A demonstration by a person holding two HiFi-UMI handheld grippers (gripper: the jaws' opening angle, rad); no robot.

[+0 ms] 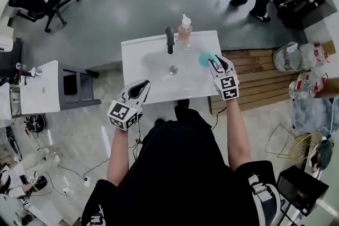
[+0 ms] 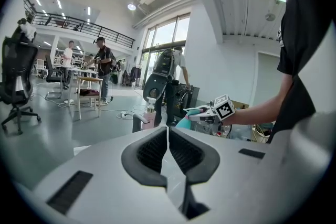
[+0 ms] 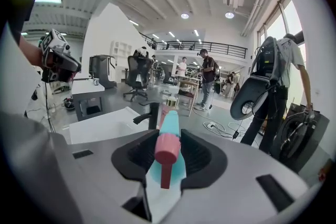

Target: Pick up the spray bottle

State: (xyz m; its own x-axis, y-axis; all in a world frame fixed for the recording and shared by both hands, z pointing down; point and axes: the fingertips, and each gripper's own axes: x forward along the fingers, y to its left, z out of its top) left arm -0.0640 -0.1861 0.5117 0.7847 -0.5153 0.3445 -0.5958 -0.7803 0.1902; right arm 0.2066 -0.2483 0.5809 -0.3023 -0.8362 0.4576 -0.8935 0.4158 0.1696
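Here my right gripper clamps one teal spray bottle between its jaws, pink head toward me. My left gripper is closed, empty. Ahead stand one faucet and one soap dispenser.

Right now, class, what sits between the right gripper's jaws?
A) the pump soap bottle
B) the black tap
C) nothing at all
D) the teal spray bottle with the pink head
D: the right gripper view shows the right gripper closed on the teal spray bottle, while the pump soap bottle and the black tap stand apart from it on the sink.
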